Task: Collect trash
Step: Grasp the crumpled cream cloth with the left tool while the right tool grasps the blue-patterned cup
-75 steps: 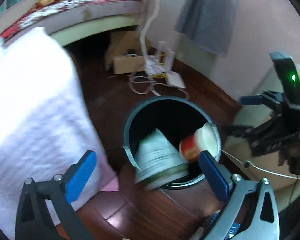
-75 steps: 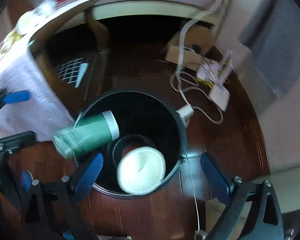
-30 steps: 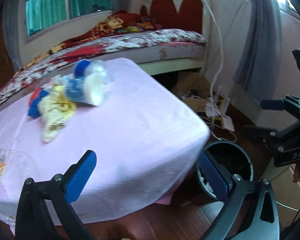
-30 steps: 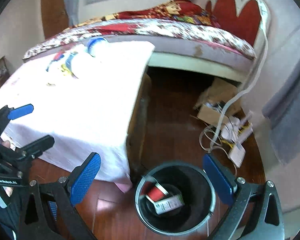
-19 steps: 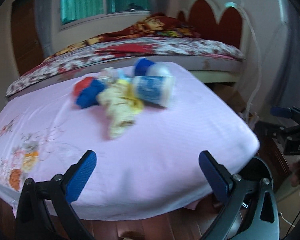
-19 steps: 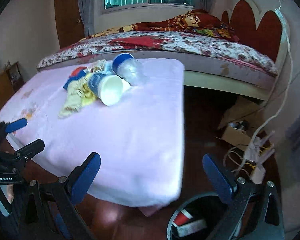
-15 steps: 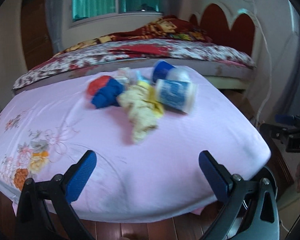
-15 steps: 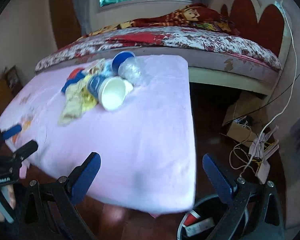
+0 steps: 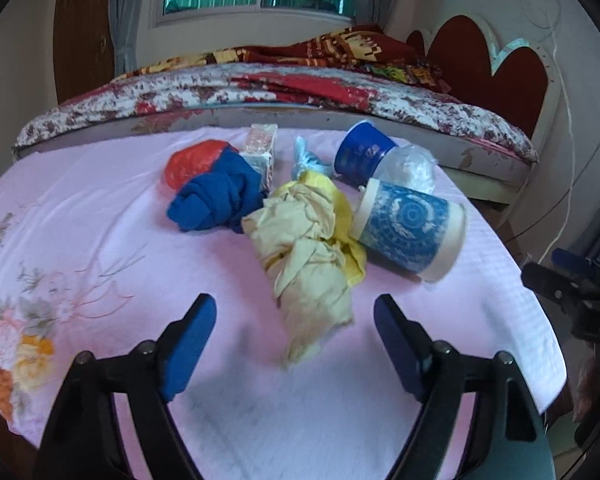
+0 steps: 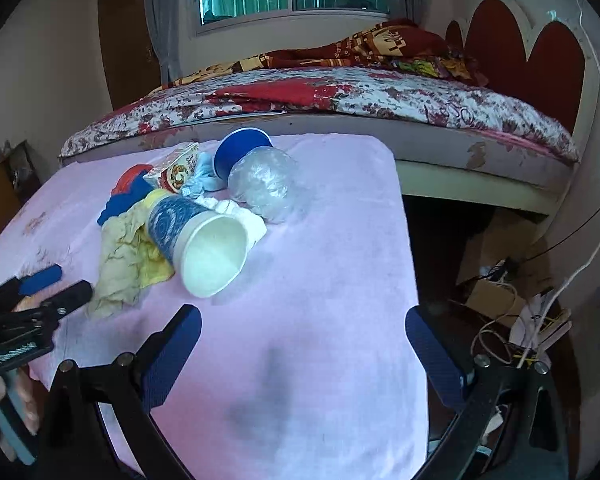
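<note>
A pile of trash lies on a pink-clothed table: a crumpled cream and yellow rag, a blue-patterned paper cup on its side, a blue cup, a clear plastic wad, a blue cloth, a red bag and a small carton. My left gripper is open and empty, just in front of the rag. My right gripper is open and empty over the table's near right part, short of the paper cup. The bin is out of view.
A bed with a floral cover stands behind the table. Cardboard boxes and tangled cables lie on the floor at the right. The table's right edge drops to dark floor.
Both grippers rose from the black bin, where they let go of trash, and swung to the table. Over the last half second both moved closer to the pile.
</note>
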A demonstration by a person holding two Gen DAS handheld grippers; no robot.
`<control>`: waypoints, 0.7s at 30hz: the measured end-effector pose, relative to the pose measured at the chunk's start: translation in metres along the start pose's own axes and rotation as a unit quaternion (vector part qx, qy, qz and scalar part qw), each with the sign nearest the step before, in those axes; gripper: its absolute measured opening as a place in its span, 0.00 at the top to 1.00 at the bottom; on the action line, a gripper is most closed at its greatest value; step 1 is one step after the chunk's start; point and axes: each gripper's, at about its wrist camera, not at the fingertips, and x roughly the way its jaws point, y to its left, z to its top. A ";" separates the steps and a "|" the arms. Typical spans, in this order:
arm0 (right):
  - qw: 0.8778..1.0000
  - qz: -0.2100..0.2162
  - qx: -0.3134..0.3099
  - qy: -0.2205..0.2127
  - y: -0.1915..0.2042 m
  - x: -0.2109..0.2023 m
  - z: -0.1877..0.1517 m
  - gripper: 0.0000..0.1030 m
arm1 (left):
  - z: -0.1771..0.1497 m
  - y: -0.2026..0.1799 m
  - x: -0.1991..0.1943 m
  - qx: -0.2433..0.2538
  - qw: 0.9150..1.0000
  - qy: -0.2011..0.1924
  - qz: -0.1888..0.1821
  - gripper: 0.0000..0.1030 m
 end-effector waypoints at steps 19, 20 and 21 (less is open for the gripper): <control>0.997 0.082 0.000 -0.001 0.039 0.055 0.030 0.00 | -0.002 0.028 0.010 -0.014 0.999 0.018 -0.026 0.77; 0.997 0.080 -0.003 0.001 0.042 0.060 0.031 0.00 | -0.003 0.030 0.008 -0.010 1.000 0.019 -0.023 0.77; 0.997 0.079 -0.005 0.005 0.045 0.064 0.033 0.00 | -0.003 0.033 0.009 -0.009 1.000 0.020 -0.022 0.77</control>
